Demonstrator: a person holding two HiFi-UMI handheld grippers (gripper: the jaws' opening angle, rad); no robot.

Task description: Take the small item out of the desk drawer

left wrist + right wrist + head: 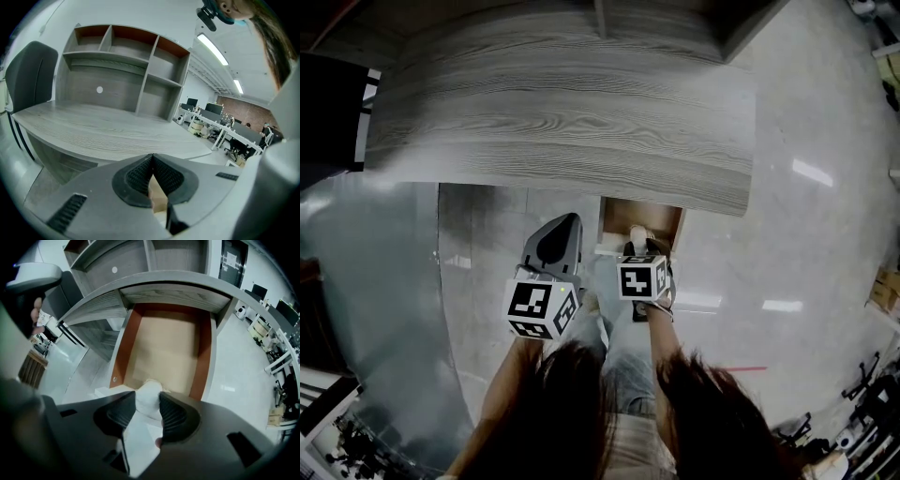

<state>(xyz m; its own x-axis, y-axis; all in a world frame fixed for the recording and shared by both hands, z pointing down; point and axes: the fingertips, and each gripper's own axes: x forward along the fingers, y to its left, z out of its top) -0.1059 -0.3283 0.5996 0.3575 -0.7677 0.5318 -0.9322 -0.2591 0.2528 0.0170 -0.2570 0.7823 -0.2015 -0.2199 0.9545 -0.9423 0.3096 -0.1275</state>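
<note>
The right tongs (148, 404) cover much of the white item (149, 391), perhaps cloth; the desk (562, 122) hides the drawer's (616, 221) rear.

Grey left gripper (151, 160), darker right gripper (148, 399), ribbed black fingers (174, 416), marker cubes (541, 307)

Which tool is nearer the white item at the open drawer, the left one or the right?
Right. The right tool grips the white item between its jaws at the front edge of the drawer; the left tool hangs shut left of the drawer, apart from the item.

Head view looks steeply down — both gripper views face the desk (562, 122).
</note>
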